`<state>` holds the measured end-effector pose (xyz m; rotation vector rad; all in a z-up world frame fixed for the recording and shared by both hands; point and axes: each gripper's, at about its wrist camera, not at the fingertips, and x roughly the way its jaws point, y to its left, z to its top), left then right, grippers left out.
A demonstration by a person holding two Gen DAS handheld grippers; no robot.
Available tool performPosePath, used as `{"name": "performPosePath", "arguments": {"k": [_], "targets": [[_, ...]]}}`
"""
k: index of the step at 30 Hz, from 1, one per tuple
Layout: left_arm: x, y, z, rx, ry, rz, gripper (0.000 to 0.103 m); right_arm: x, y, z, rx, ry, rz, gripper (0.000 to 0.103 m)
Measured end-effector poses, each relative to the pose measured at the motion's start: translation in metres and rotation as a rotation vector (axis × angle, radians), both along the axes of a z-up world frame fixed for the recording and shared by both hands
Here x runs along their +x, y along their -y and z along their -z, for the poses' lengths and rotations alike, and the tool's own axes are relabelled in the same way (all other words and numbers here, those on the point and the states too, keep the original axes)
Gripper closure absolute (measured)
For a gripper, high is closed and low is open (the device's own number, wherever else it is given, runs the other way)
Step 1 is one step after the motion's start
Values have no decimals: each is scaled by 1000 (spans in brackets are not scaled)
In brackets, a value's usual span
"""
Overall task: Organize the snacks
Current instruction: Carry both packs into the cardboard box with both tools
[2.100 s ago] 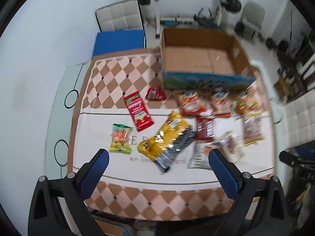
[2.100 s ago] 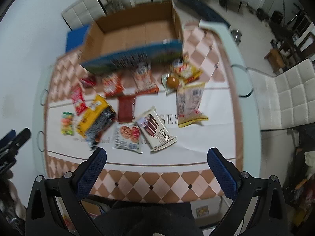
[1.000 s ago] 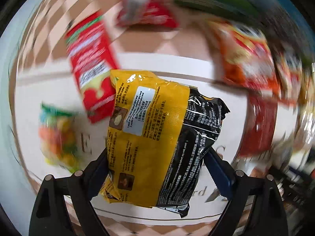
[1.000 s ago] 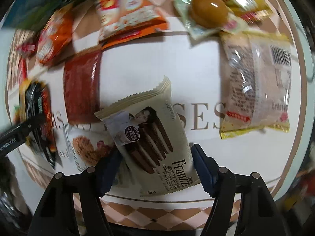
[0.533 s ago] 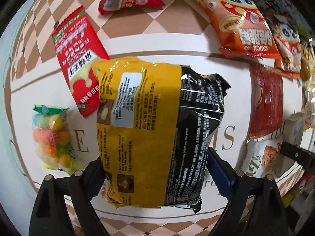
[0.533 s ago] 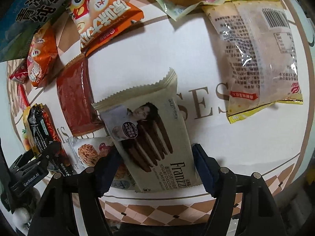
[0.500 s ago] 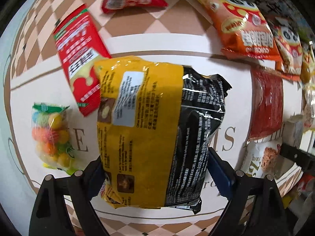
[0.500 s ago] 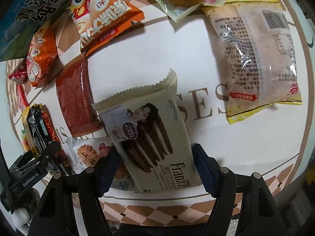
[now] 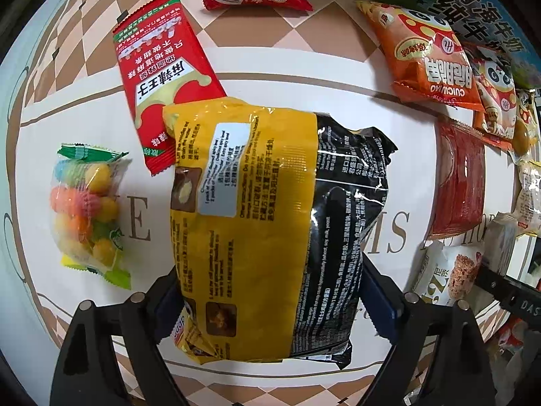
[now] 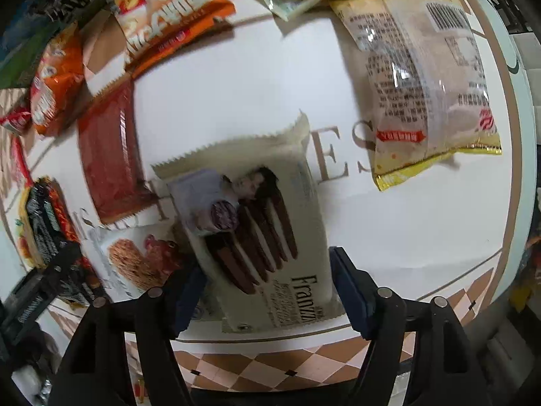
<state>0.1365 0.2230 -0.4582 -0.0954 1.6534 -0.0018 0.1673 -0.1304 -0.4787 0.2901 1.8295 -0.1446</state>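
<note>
Yellow and black foil fills the middle of the left view: the big bag [image 9: 270, 223] is held between the blue pads [image 9: 375, 299] of the left gripper [image 9: 270, 304], which is closed on its lower sides. Above the big bag, a long red pack [image 9: 159, 77] is seen, partly tucked behind its top corner. Left of the big bag, a clear candy bag [image 9: 86, 209] is laid on the white cloth [image 9: 338, 84]. Right of the big bag, a flat red pack [image 9: 460, 182] is found, and up past that an orange chip bag [image 9: 429, 64].

A cream biscuit pack [image 10: 260, 233] is gripped at its lower end by the right gripper [image 10: 267, 291], with a pad [image 10: 351, 294] pressed on each side. Well right of the big bag [image 10: 44, 223], a see-through bread pack [image 10: 429, 81] is seen.
</note>
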Motion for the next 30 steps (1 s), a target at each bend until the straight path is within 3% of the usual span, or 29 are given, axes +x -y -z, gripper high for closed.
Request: {"name": "performPosePath", "arguments": {"k": [7, 9, 14, 20, 23, 26, 30], "targets": [[3, 3, -6, -1, 24, -5, 12, -10, -14, 2, -52, 32, -26, 27], [1, -2, -6, 4, 33, -8, 13, -18, -27, -2, -62, 55, -31, 38], [-12, 4, -17, 25, 46, -16, 20, -28, -35, -11, -81, 94, -50, 39], [-31, -7, -5, 26, 15, -63, 20, -37, -34, -12, -44, 88, -76, 39], [-43, -31, 11, 13, 8, -88, 14, -34, -24, -14, -18, 62, -114, 34], [-51, -39, 16, 24, 4, -88, 18, -27, -24, -10, 2, 57, -117, 33], [-57, -50, 28, 50, 14, -86, 20, -23, -25, -15, -17, 97, -128, 39]]}}
